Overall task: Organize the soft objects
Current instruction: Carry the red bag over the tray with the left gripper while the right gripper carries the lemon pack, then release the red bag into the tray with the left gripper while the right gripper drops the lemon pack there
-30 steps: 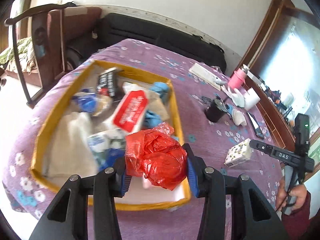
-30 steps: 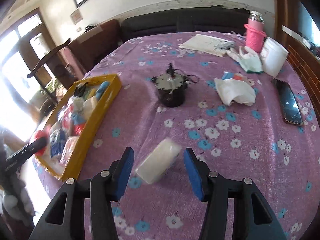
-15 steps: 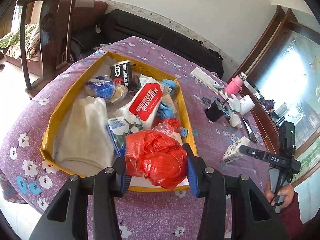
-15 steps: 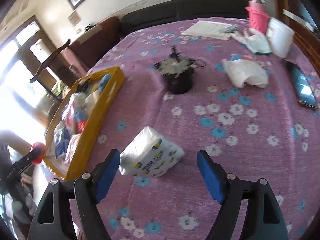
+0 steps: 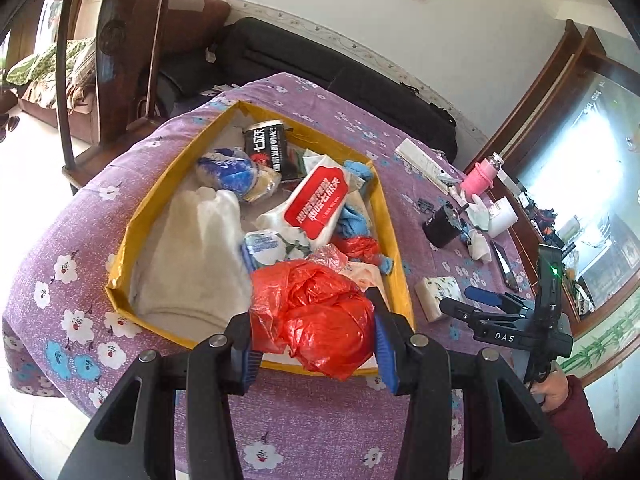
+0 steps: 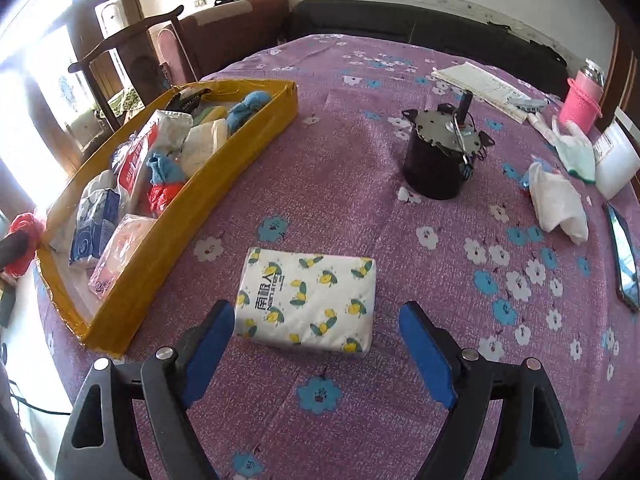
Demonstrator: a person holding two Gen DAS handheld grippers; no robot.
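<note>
My left gripper (image 5: pixel 316 320) is shut on a crumpled red plastic bag (image 5: pixel 320 304), which hangs over the near end of the yellow tray (image 5: pixel 384 216). The tray holds several soft things: a white towel (image 5: pixel 192 256), a red-labelled wipes pack (image 5: pixel 316 204), tissue packs and blue cloth. A white tissue pack with a yellow print (image 6: pixel 308 300) lies flat on the purple cloth. My right gripper (image 6: pixel 318 314) is over its near edge, jaws opening wide, pads clear of it. In the left wrist view the same pack (image 5: pixel 436 296) sits beside the tray under the right gripper (image 5: pixel 480 300).
A black motor (image 6: pixel 436 160) stands mid-table. At the right are a white glove (image 6: pixel 560 204), a phone (image 6: pixel 624 256), a white tub (image 6: pixel 616 160), a pink bottle (image 6: pixel 580 96) and a paper pad (image 6: pixel 480 84). A wooden chair (image 5: pixel 112 40) stands behind the tray.
My right gripper has spread its jaws and let go of the tissue pack, which now lies flat on the cloth. The left gripper, still gripping the red bag, shifted a little over the tray's near end.
</note>
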